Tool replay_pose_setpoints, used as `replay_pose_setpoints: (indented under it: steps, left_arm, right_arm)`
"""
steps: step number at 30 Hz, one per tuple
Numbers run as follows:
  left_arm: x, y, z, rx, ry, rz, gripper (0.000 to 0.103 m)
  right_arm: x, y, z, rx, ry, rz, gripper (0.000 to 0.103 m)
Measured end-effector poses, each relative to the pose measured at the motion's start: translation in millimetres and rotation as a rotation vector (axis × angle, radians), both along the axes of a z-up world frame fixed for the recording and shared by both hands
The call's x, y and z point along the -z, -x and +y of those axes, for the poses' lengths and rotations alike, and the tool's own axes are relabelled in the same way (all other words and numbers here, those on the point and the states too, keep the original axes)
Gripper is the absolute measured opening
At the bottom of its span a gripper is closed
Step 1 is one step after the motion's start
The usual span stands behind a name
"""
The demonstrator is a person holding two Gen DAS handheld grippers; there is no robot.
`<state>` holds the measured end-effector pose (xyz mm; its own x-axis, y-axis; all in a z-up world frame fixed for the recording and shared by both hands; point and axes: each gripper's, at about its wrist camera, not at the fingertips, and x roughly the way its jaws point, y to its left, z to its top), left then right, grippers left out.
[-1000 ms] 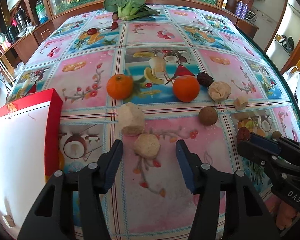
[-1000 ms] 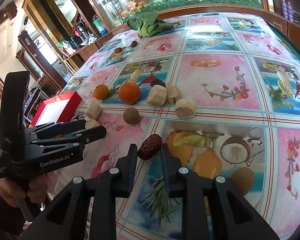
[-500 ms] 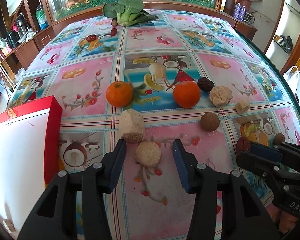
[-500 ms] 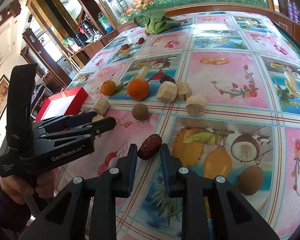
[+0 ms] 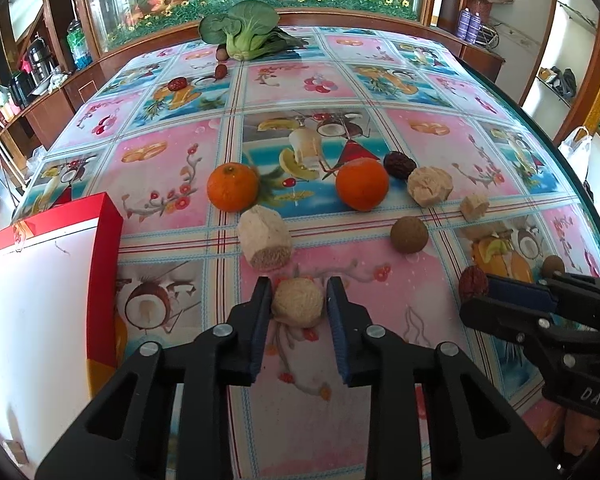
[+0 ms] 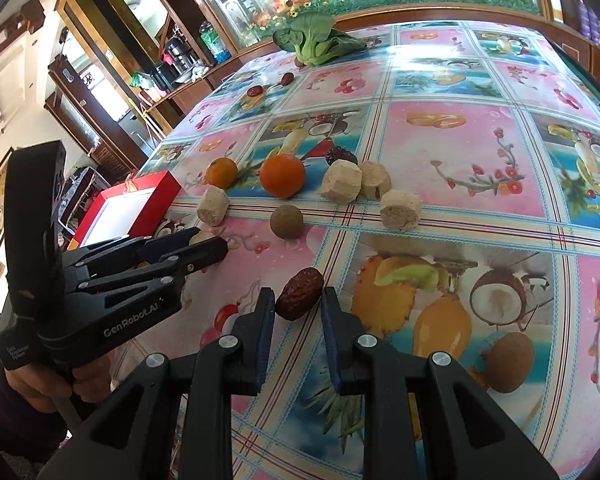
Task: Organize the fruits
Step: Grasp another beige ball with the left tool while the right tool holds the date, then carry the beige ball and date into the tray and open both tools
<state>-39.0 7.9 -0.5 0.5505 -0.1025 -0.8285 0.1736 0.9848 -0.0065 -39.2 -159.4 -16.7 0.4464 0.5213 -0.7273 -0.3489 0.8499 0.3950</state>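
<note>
My left gripper (image 5: 297, 284) is closing its jaws around a round beige chunk (image 5: 298, 307) on the fruit-print tablecloth, and both pads touch its sides. My right gripper (image 6: 297, 293) is shut on a wrinkled dark red date (image 6: 299, 299), which rests low over the cloth. In the left wrist view that same date (image 5: 473, 282) shows at the tip of the right gripper (image 5: 494, 285) on the right. Two oranges (image 5: 232, 186) (image 5: 362, 184), a brown round fruit (image 5: 409, 234) and a larger beige chunk (image 5: 265, 238) lie beyond.
A red box with a white inside (image 5: 108, 240) stands at the left. More beige chunks (image 5: 430, 186) and a dark date (image 5: 399, 165) lie mid-table. A bok choy (image 5: 244, 36) and small red fruits (image 5: 177, 83) sit at the far end. A person's hand (image 6: 40, 384) holds the left gripper.
The left gripper's jaws have narrowed from wide apart to touching the round beige chunk. The right gripper kept its hold on the date and stayed where it was.
</note>
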Motion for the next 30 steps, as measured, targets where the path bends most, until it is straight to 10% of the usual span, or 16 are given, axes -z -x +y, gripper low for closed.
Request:
replay_pose_setpoints:
  steps: [30]
  left_arm:
    - [-24, 39, 11, -0.016, 0.017, -0.085, 0.028]
  right_arm:
    - [-7, 3, -1, -0.009, -0.045, -0.046, 0.022]
